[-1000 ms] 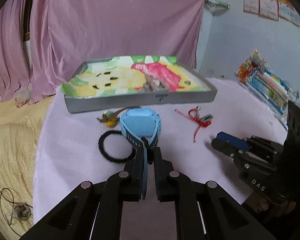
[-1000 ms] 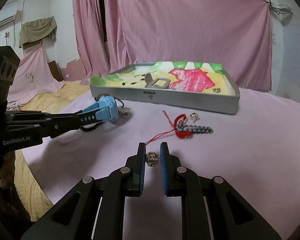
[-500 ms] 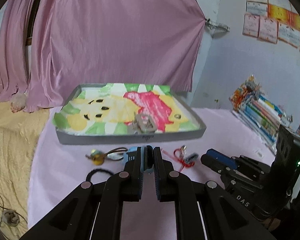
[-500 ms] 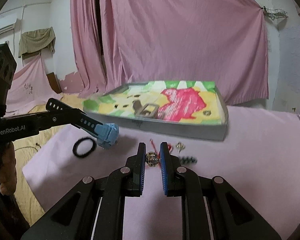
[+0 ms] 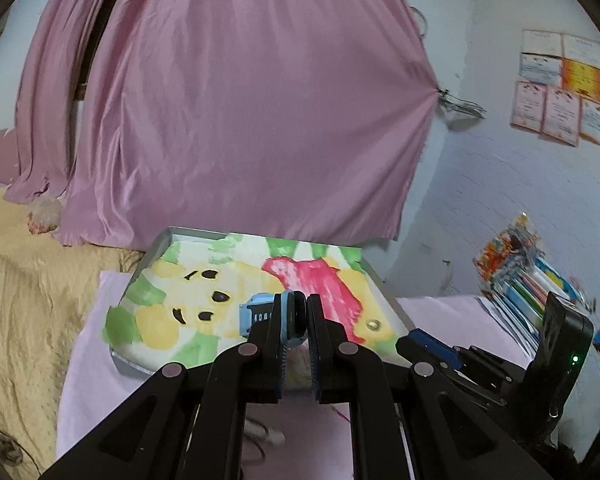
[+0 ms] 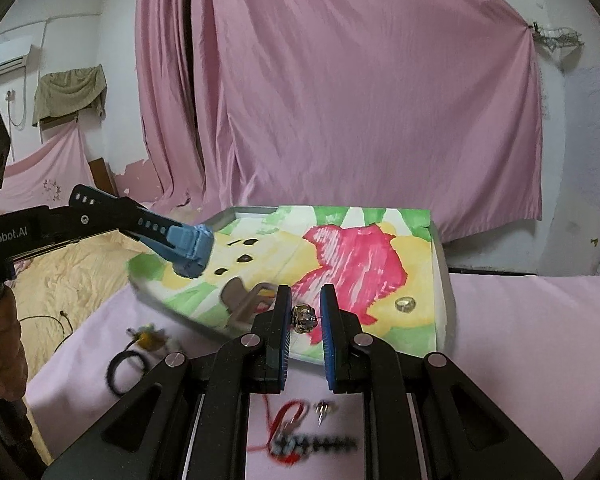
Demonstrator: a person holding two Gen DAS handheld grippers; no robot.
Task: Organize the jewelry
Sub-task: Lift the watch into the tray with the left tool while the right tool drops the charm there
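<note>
My left gripper is shut on a light blue watch and holds it in the air over the grey tray, which is lined with a yellow, red and green picture. The right wrist view shows the watch above the tray's left part. My right gripper is shut on a small silver ring above the tray's near rim. A grey-brown band and a small ring lie in the tray.
On the pink tablecloth lie a black hair tie, a yellow charm, a red string, a beaded bracelet and a silver stud. Books are stacked at the right. Yellow bedding lies at the left.
Both grippers have risen and moved forward from the tablecloth to above the tray, the left carrying the blue watch, the right carrying the silver ring.
</note>
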